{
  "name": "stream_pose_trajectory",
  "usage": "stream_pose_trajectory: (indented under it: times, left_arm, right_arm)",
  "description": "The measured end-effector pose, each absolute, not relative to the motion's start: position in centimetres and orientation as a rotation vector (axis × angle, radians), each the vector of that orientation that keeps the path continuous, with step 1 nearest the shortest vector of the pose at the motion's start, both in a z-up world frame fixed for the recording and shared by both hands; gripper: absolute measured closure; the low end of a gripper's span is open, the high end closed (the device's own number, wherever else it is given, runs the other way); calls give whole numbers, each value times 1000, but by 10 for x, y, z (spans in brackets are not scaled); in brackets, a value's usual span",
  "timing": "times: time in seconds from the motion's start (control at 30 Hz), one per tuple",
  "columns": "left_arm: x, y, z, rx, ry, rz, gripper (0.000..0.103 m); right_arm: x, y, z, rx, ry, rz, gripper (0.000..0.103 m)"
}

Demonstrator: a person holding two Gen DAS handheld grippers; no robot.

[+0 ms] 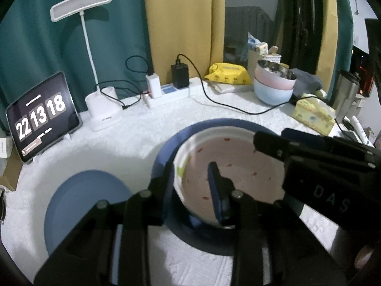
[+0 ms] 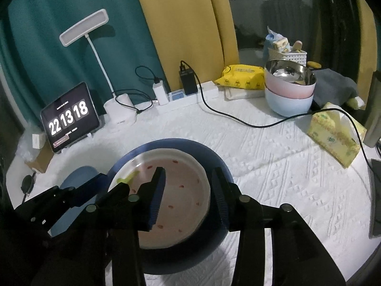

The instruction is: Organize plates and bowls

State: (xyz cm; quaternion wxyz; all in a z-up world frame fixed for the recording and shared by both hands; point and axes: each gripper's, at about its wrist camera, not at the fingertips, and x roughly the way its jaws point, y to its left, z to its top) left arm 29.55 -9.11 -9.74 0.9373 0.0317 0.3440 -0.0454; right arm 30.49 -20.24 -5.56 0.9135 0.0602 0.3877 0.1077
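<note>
White plate on one of two blue plates; two grippers.

Home room, table set by curtains.
Curtains behind; along the table's far edge a desk lamp, clock tablet, power strip, wipes, tissue box, stacked bowls.

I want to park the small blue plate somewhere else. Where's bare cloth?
Bare cloth lies between the dark blue plate, the black cable and the tissue box, and between the tablet clock and the small blue plate. The back edge is crowded: lamp, power strip, stacked bowls.
</note>
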Motion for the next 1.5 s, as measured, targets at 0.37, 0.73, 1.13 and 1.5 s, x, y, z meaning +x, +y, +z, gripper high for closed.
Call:
stream_pose_trajectory:
  times: [0.37,0.73,1.13,1.5]
  left_arm:
    - [288,-77,-92,33,689,-71,71]
    - [287,-54,-97,8,701,-17,70]
    - [299,-50,-113,6,748,-15,70]
    - [308,-55,-121,52,783,-9,70]
  right_arm:
    - [296,-206,-54,119,801,207,60]
    - [293,-223,-55,130,800,179,60]
    - [301,-252,-70,172,829,142,60]
    - [313,-251,-90,194,887,179,60]
